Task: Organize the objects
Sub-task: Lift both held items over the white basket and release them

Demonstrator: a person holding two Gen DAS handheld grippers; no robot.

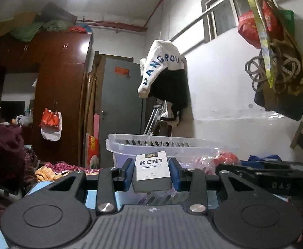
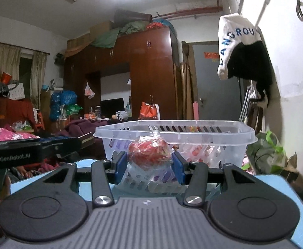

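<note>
My left gripper (image 1: 152,172) is shut on a white Kent cigarette pack (image 1: 153,167), which stands upright between the blue pads. My right gripper (image 2: 149,164) is shut on a red round fruit wrapped in clear plastic (image 2: 149,153). Both grippers point level at a clear plastic slotted basket (image 2: 192,137), just in front of its near wall. The same basket (image 1: 118,145) fills the middle of the left wrist view. Each gripper's black body shows at the edge of the other's view, so they are side by side.
Red and white packets (image 1: 226,157) lie inside the basket. A light blue surface (image 2: 275,186) is under the grippers. A white wall (image 1: 224,93) stands close on the right, with a hanging white-and-black garment (image 1: 161,66) and bags with cords (image 1: 275,66). Bedding and clothes (image 1: 4,145) lie left.
</note>
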